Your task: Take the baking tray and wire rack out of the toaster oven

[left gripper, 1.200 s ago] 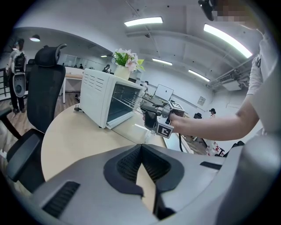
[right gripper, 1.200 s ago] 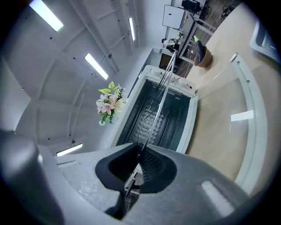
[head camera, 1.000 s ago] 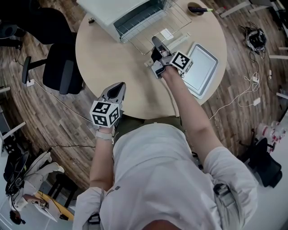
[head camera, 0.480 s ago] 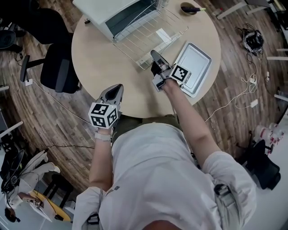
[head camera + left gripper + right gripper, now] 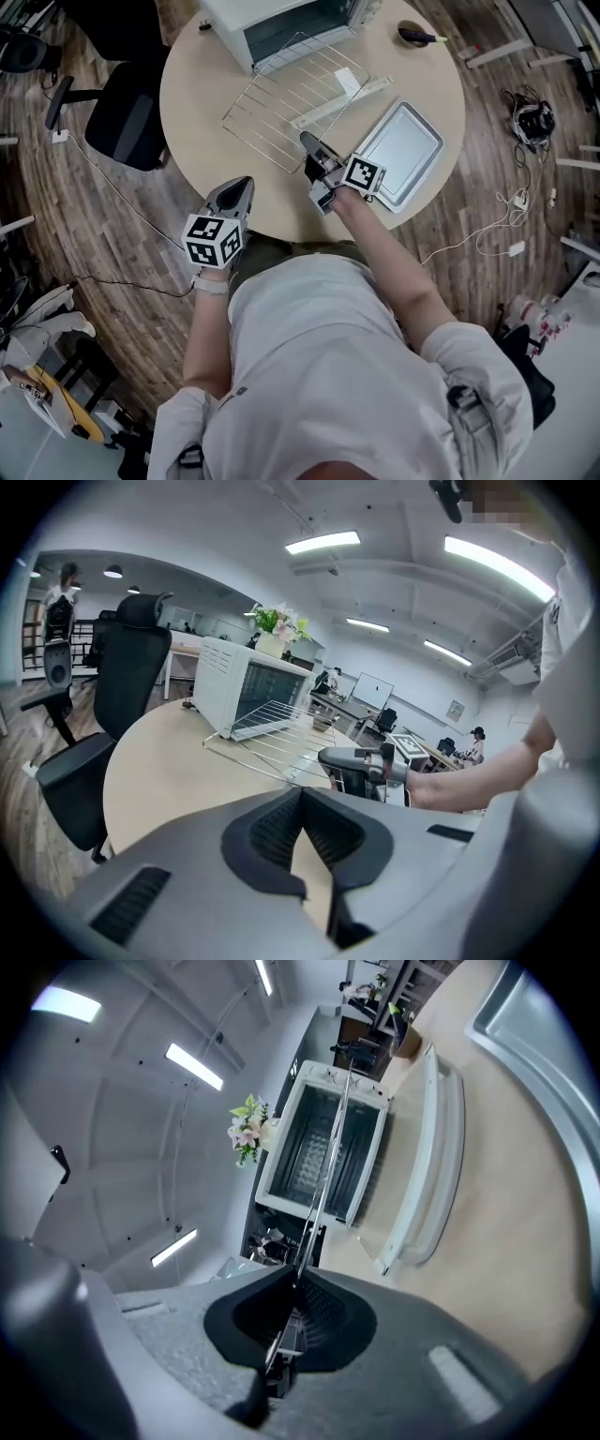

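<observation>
The wire rack (image 5: 281,103) lies slanted over the round table (image 5: 197,94), with its far edge at the mouth of the white toaster oven (image 5: 281,21). My right gripper (image 5: 312,157) is shut on the rack's near edge. In the right gripper view the rack (image 5: 323,1162) shows edge-on, running from my right gripper (image 5: 292,1279) to the oven (image 5: 323,1143). The silver baking tray (image 5: 398,155) rests flat on the table to the right. My left gripper (image 5: 236,192) hovers at the table's near edge, shut and holding nothing. My left gripper (image 5: 300,797) points at the rack (image 5: 272,738).
The oven's door (image 5: 342,101) hangs open and flat under the rack's right side. A small dark bowl (image 5: 412,36) sits at the table's far right. A black office chair (image 5: 122,103) stands left of the table. Cables (image 5: 530,98) trail over the wooden floor at right.
My right gripper has drawn the wire rack farther out of the oven, toward the table's near edge. The left gripper stays near the table's front edge.
</observation>
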